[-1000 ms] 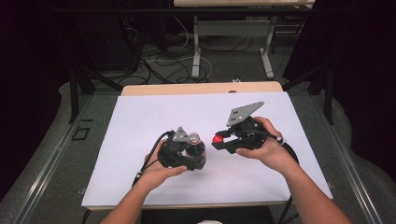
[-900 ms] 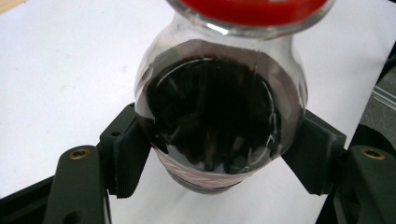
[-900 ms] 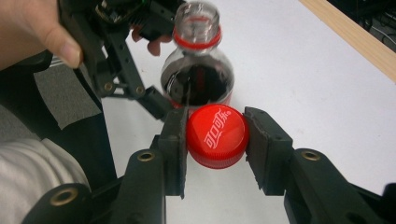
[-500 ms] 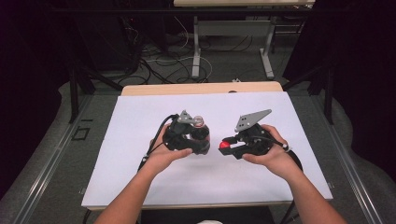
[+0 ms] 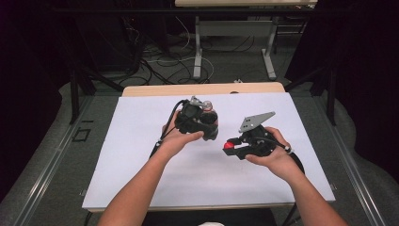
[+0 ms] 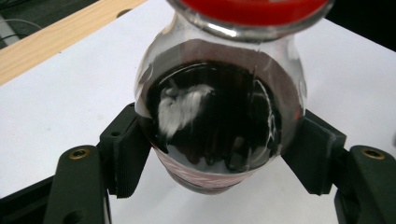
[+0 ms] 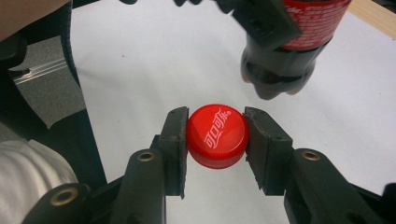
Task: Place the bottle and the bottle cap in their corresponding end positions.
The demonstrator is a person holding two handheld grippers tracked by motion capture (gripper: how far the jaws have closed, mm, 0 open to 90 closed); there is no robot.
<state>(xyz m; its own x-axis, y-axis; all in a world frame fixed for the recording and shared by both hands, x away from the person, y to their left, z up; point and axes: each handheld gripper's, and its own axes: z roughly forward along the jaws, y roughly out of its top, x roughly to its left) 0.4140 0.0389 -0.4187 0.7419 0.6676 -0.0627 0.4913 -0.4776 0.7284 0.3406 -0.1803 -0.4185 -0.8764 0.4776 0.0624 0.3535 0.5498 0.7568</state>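
High view first: I see both of my hands over the white sheet (image 5: pixel 141 155) that covers the table (image 5: pixel 202 89). My left gripper (image 5: pixel 207 123) sits toward the middle of the sheet, and my right gripper (image 5: pixel 229 146) is near it on the right, with a clear gap between the two.

Left gripper view tells me what I hold there: a small bottle (image 6: pixel 217 121) of dark cola, pinched between the two black jaws, their pads pressed against its glossy sides. Its open mouth faces the camera, I look down onto the dark liquid inside, and the red label band runs along the top edge of the picture. White sheet lies behind it, with the wooden table edge at the upper left.

Right gripper view shows a red cap (image 7: pixel 217 136) with white lettering squeezed between my right jaws, one pad on each side of its ribbed rim, top face toward the camera. Beyond it the bottle hangs above the sheet, its lumpy dark base lower than the red label, the left gripper's jaw across it. Cap and bottle are apart, not touching.
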